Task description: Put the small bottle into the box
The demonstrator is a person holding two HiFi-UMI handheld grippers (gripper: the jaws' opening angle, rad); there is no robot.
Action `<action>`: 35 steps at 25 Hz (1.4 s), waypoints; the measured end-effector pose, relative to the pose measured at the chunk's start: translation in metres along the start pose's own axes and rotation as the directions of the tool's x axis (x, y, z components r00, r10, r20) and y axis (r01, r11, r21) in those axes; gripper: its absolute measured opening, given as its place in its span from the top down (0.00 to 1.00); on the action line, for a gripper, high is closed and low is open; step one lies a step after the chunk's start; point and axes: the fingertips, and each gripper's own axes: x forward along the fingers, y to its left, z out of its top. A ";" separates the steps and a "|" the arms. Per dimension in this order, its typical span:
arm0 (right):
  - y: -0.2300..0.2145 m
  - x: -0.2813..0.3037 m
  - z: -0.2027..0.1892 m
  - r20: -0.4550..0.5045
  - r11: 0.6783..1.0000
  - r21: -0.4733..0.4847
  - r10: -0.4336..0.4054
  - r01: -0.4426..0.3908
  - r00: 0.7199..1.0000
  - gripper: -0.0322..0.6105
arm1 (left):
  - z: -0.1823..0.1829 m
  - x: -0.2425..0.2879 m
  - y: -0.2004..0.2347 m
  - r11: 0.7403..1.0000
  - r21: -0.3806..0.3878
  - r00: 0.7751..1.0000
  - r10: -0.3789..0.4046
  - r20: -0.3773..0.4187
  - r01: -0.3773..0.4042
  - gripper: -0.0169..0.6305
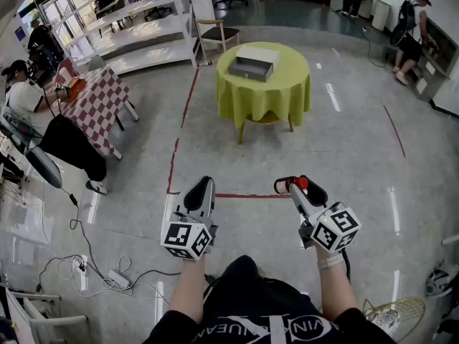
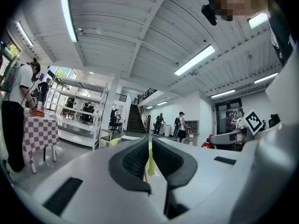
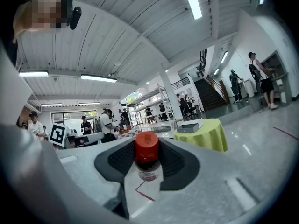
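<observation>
Right gripper clamps the small bottle upright, red cap on top. The box sits on the green table well ahead, slightly to its left. Left gripper is pressed together, empty — no nearer.

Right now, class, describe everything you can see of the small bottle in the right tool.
The small bottle has a glossy red cap over a clear body, seemingly glass or plastic, with something dark red inside. It stands cap up between the dark ribbed pads of the right tool, which grip it on both sides. It is held in the air above the grey floor, well short of the green-clothed table bearing the box.
</observation>
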 end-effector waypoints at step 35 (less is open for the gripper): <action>-0.137 0.196 0.032 -0.012 0.993 0.073 -0.089 0.090 0.996 0.72 | -0.018 0.227 0.122 0.990 -0.037 0.986 -0.137 -0.098 0.134 0.94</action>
